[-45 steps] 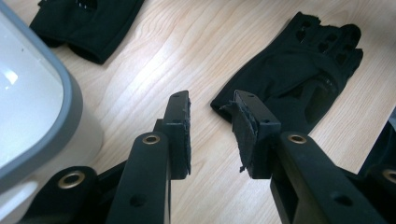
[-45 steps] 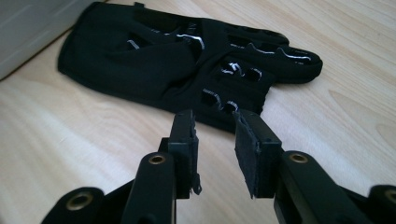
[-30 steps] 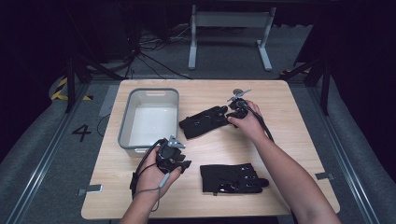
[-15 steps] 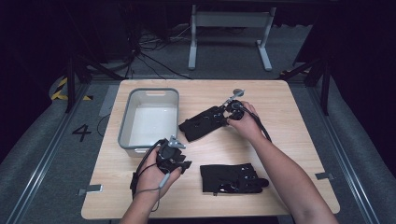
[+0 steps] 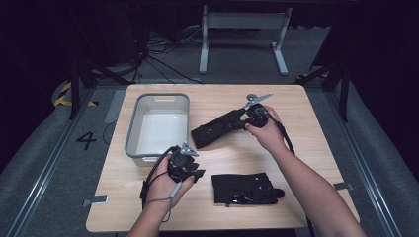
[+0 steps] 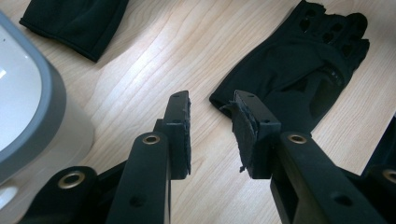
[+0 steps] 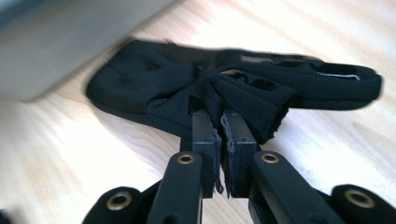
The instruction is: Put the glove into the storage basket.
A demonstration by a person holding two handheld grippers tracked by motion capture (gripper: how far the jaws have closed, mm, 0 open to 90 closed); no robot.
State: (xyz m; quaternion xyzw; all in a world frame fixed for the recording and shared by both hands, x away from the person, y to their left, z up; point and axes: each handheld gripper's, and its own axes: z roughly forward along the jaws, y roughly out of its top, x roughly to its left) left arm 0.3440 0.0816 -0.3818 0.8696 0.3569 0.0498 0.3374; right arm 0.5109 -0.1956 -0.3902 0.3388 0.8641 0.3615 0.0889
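Toward the table's far right corner, the right claw [image 7: 218, 140] is clamped on the far glove [image 5: 217, 129] by a thin fold; a tug could slip it free. The left claw [image 6: 212, 133] hovers apart beside the near glove [image 6: 299, 79], near the front edge.

A black number "4" [image 5: 86, 140] is marked on the grey floor [image 5: 59, 187], just left of the worktop [image 5: 306, 133]. Nothing else reads.
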